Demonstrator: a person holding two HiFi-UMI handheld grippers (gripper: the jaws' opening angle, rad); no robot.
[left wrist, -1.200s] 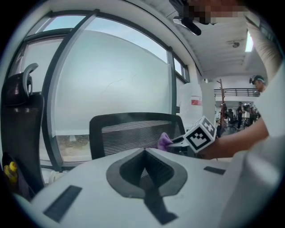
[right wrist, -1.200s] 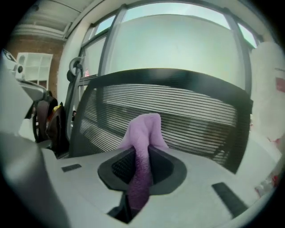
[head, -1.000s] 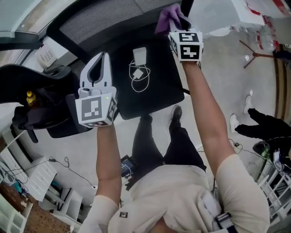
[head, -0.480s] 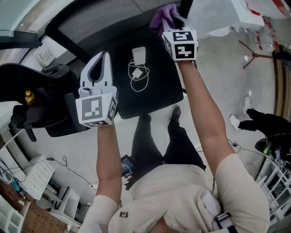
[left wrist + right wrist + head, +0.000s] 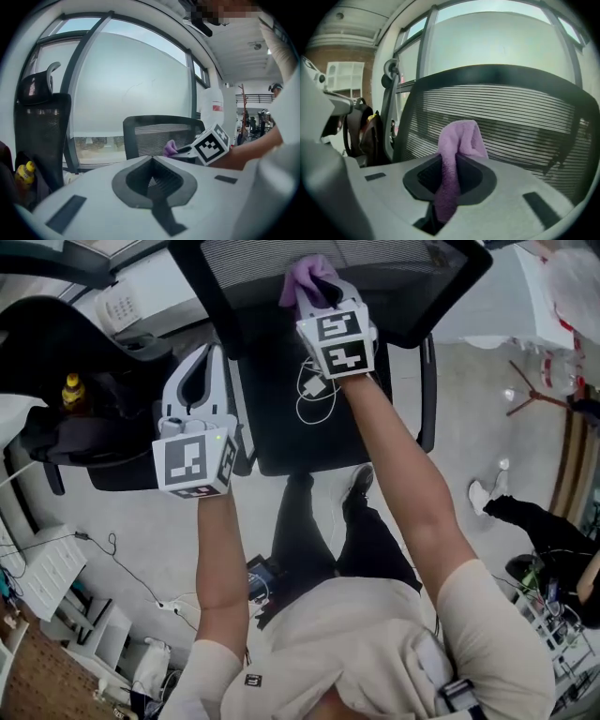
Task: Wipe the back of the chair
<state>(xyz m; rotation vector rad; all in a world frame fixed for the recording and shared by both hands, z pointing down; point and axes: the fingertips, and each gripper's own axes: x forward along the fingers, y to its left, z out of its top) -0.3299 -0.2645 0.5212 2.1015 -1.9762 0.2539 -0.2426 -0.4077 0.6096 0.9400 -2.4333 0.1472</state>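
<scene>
The chair back [image 5: 511, 103], black-framed with horizontally ribbed dark mesh, is seen upright at the far side. A purple cloth [image 5: 457, 150] is held bunched just before its upper mesh.

Left tongs [image 5: 152, 161] closed (empty); mesh chair back [image 5: 157, 135] ahead.
</scene>
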